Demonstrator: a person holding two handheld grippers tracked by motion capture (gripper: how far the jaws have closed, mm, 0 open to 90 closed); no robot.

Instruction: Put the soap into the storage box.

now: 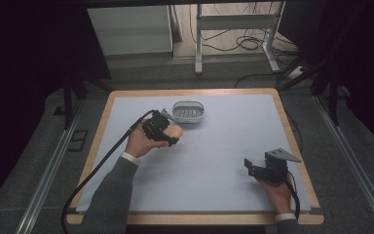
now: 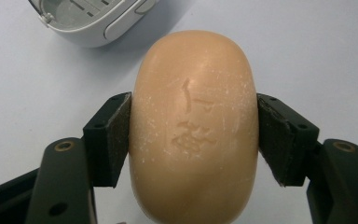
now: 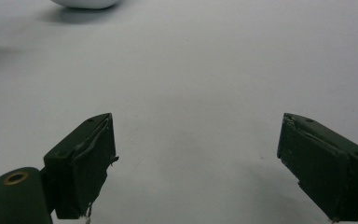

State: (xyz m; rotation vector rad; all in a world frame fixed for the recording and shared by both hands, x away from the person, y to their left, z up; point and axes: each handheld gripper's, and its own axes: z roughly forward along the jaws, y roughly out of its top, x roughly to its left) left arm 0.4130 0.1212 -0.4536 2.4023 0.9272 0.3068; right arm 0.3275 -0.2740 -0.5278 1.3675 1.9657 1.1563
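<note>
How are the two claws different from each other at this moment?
The left claw is shut on the soap bar; the right claw stands open with nothing between its jaws. The left claw is near the white soap dish; the right claw rests far from it. Both are black.

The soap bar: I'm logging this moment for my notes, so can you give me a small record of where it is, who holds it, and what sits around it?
soap bar: tan oval with stamped marks on its face, clamped across its sides
left gripper: shut on the soap bar, a pad pressed to each side
soap dish: white with a ribbed floor, on the table just beyond the soap bar, nothing in it
right gripper: jaws wide apart, nothing between them, near the table's right front
table: pale blue top with a wooden edge
</note>
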